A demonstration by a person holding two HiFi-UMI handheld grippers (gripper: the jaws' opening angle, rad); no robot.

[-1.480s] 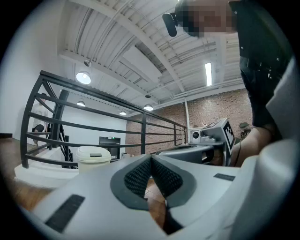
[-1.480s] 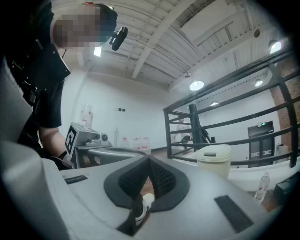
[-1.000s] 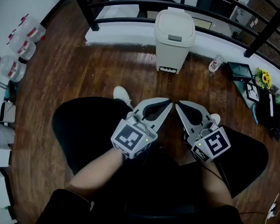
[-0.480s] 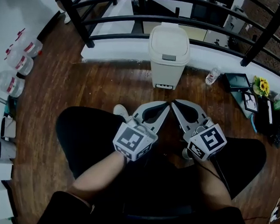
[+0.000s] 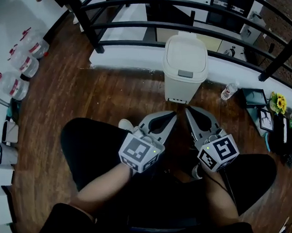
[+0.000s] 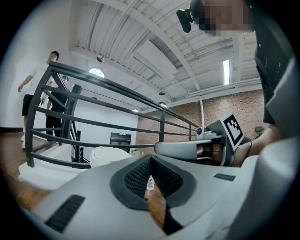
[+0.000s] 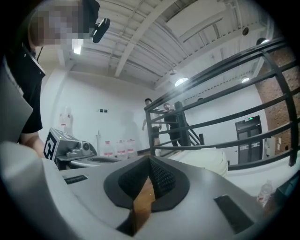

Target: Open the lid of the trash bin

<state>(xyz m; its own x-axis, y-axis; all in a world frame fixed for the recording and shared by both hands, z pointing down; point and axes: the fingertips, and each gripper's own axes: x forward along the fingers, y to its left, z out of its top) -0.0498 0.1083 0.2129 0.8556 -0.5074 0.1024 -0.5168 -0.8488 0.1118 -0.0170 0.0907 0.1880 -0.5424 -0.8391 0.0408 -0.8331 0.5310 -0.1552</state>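
Observation:
A cream trash bin (image 5: 185, 66) stands on the wooden floor against the white kerb under the railing, with its lid down. My left gripper (image 5: 173, 115) and right gripper (image 5: 189, 110) are held side by side above my lap. Their tips point at the bin and stop short of its base. Both are shut with nothing between the jaws. The left gripper view shows the bin (image 6: 108, 155) low beyond the left gripper (image 6: 151, 160), with the other gripper (image 6: 197, 147) to the right. In the right gripper view, the bin's lid (image 7: 206, 159) lies beyond the right gripper (image 7: 150, 162).
A black metal railing (image 5: 178, 6) runs behind the bin. Several water jugs (image 5: 24, 52) stand at the far left. A small plastic bottle (image 5: 229, 90), picture frames (image 5: 254, 97) and yellow flowers (image 5: 277, 102) lie to the right of the bin. People (image 7: 159, 122) stand beyond the railing.
The bin has slid lower in the head view and now sits nearer the gripper tips. Both grippers stay shut and side by side, only slightly lower.

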